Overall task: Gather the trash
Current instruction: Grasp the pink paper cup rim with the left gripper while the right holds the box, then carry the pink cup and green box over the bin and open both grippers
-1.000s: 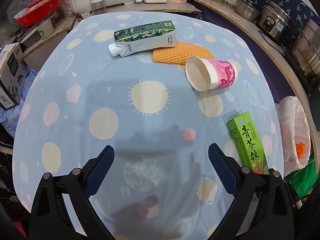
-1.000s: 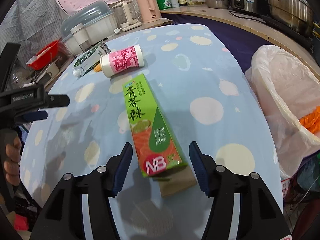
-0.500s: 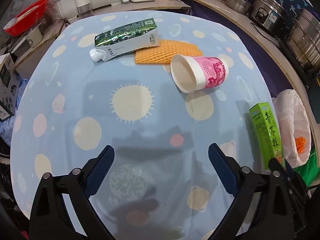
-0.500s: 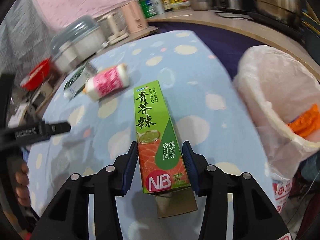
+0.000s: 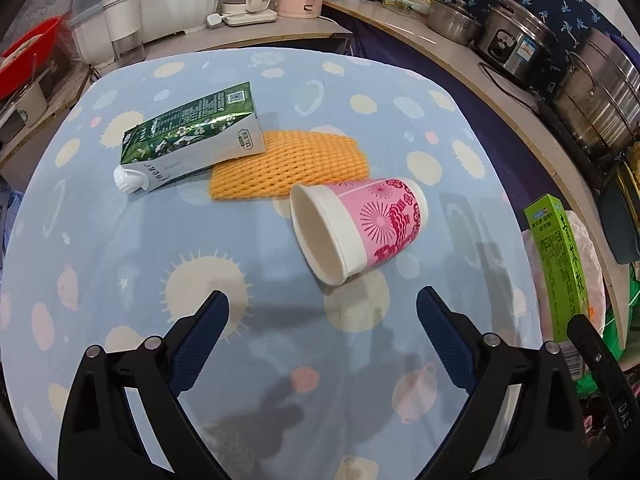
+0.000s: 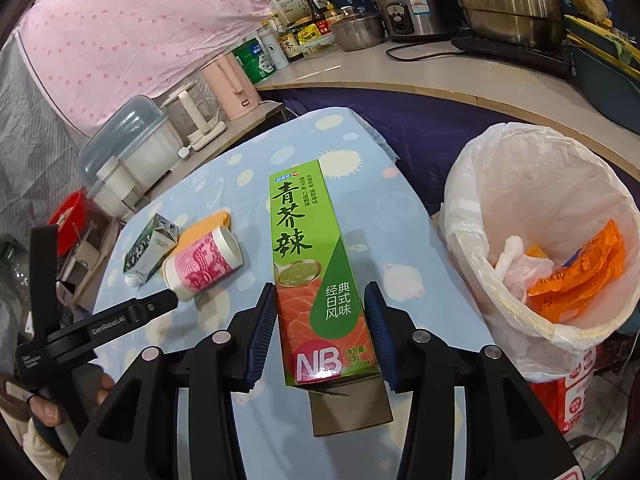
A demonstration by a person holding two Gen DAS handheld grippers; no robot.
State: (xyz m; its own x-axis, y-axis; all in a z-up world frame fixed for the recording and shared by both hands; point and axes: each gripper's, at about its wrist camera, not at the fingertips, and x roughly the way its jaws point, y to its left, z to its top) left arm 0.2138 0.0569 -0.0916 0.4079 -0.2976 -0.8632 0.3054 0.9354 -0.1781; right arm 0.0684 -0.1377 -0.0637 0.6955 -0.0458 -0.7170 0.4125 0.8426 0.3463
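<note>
My right gripper (image 6: 320, 308) is shut on the long green box (image 6: 310, 264), lifted off the blue spotted tablecloth (image 6: 408, 216) with its far end pointing away. In the left wrist view the same green box (image 5: 560, 264) hangs at the right edge. My left gripper (image 5: 322, 314) stands open above the cloth, just short of a pink paper cup (image 5: 360, 228) lying on its side, mouth toward me. Behind the cup lie an orange foam net (image 5: 292, 164) and a green milk carton (image 5: 192, 136). A bin lined with a white bag (image 6: 532, 184) stands to the right of the table.
Orange wrappers (image 6: 580, 276) lie in the bin. A counter with steel pots (image 5: 596, 92), a rice cooker (image 6: 408, 12), bottles and a pink kettle (image 6: 232, 84) curves behind the table. A red basin (image 5: 28, 52) and a clear-lidded container (image 6: 128, 148) stand at the left. A hand (image 6: 48, 408) grips the left tool.
The right gripper closed on the green box and lifted it off the cloth, rolling upright. The left gripper moved forward toward the pink cup, staying open.
</note>
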